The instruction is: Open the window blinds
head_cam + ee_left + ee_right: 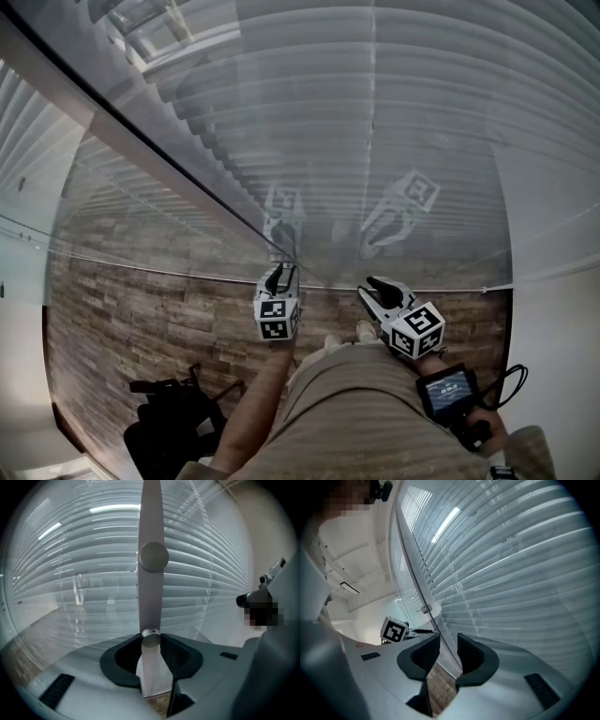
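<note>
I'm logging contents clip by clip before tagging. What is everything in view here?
blinds: one set, white, slats shut, across the window ahead
wand: one, grey, hanging in front of the blinds
floor: brown wood planks, below the window
dark object: one, black, on the floor at lower left; too unclear to name
screen: one, small, dark-framed, by the person's right hand
trousers: beige, bottom centre
left tool: one, grey and black, shut on the wand
right tool: one, grey and black, jaws apart, holding nothing
</note>
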### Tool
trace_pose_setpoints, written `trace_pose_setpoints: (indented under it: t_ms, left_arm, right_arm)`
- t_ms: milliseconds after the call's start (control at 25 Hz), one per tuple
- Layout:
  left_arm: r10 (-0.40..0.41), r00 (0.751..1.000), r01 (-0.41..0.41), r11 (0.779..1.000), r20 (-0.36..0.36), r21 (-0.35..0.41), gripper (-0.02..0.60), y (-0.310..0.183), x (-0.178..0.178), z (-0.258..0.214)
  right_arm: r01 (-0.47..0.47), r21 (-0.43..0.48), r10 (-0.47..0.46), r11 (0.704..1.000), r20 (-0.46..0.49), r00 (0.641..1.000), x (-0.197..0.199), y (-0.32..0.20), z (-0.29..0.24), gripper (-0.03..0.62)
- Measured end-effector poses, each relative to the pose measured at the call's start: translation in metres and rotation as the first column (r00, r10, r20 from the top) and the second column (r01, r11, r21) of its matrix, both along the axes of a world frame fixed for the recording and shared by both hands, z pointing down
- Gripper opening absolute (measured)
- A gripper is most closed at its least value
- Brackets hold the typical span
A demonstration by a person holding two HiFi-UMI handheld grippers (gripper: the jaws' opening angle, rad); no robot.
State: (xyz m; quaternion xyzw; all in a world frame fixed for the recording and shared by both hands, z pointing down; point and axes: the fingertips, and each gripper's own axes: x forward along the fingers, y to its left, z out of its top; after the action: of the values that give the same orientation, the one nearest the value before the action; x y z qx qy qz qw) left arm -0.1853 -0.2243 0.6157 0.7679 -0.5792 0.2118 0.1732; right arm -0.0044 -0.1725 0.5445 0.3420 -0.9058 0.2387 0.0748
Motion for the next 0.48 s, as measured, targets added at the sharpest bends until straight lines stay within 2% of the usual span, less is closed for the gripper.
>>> trace_pose_setpoints:
  t_ms: [480]
  left_arm:
    - [-0.024, 0.988, 0.018, 0.999, -0.152, -0.039, 0.138, 0.0013, 0.0003, 0.0008]
  right_arm:
    - [0.005, -0.003, -0.005, 1.0, 0.0, 1.0, -0.0027, -0.0004, 0.0002, 0.12]
